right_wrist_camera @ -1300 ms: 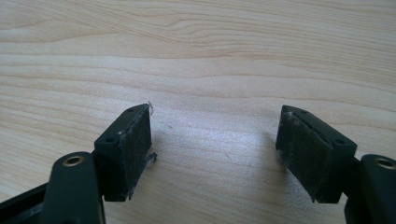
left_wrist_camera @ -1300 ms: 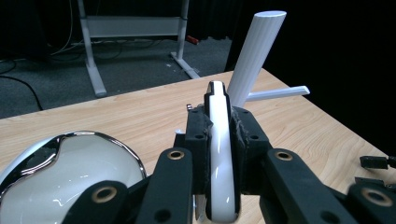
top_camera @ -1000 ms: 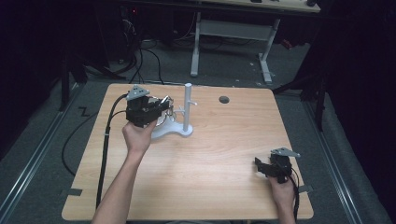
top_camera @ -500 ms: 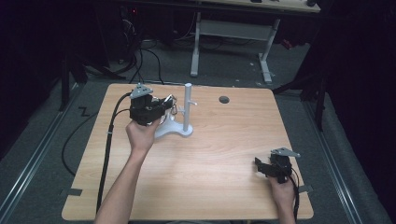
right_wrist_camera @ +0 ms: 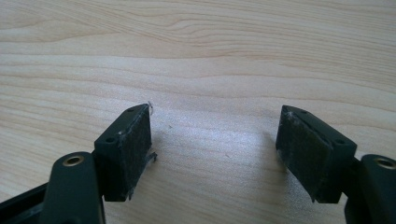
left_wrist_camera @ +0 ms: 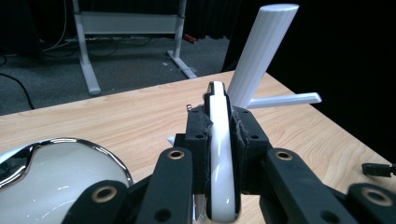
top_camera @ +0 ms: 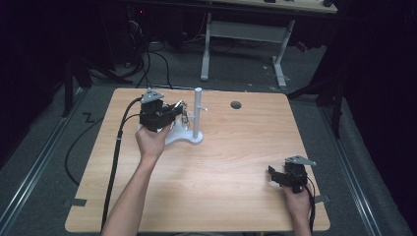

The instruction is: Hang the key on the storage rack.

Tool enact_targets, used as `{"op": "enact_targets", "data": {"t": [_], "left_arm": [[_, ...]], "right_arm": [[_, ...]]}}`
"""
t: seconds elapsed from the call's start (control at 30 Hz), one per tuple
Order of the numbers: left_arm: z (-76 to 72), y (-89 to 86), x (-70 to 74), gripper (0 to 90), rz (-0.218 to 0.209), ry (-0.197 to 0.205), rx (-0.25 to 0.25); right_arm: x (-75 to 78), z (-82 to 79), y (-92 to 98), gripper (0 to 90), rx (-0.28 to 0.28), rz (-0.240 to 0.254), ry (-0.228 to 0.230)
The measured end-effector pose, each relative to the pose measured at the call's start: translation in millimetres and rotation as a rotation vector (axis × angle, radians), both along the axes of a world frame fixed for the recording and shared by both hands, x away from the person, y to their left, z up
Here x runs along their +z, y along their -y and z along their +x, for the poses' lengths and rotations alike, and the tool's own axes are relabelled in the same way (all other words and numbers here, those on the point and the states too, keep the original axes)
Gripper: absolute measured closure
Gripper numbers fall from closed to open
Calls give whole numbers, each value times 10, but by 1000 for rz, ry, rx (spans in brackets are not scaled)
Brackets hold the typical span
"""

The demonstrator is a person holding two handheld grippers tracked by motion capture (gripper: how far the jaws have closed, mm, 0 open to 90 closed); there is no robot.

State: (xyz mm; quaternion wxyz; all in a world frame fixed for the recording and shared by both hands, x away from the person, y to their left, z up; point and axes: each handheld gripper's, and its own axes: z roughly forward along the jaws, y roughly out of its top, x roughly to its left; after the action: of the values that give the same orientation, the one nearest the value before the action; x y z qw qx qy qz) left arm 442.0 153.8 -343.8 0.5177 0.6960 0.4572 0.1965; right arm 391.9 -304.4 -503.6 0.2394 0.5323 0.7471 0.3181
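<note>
Clamping a white handle (left_wrist_camera: 219, 154) between closed pads, the left tongs (top_camera: 178, 112) hold it beside the white stand's post (top_camera: 197, 112) at the counter's (top_camera: 236, 162) far left. The right tongs (right_wrist_camera: 215, 154) gape open, empty, over bare wood at the near right corner.

No text, label, brand, number or sign is showing legibly anywhere in these views. The worktop (top_camera: 221, 167) is showing nothing but plain wood grain around the fingers (right_wrist_camera: 126, 154) in the right gripper view, and the white handle (left_wrist_camera: 219, 154) sitting between the fingers in the left gripper view is carrying no lettering. The white stand (left_wrist_camera: 261, 51) rising just beyond those fingers is likewise showing no marking.
</note>
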Motion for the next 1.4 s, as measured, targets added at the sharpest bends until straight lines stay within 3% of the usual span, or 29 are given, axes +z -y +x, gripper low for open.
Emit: {"op": "enact_targets", "data": {"t": [0.6, 1.1, 1.4], "left_arm": [[-11, -46, -171, 782, 24, -24, 12], [-77, -81, -307, 781, 72, -35, 21], [-93, -117, -376, 779, 66, -44, 32]], "right_arm": [[0, 0, 0, 269, 0, 0, 0], [-1, -1, -2, 269, 0, -1, 1], [-1, -1, -2, 269, 0, -1, 1]]}}
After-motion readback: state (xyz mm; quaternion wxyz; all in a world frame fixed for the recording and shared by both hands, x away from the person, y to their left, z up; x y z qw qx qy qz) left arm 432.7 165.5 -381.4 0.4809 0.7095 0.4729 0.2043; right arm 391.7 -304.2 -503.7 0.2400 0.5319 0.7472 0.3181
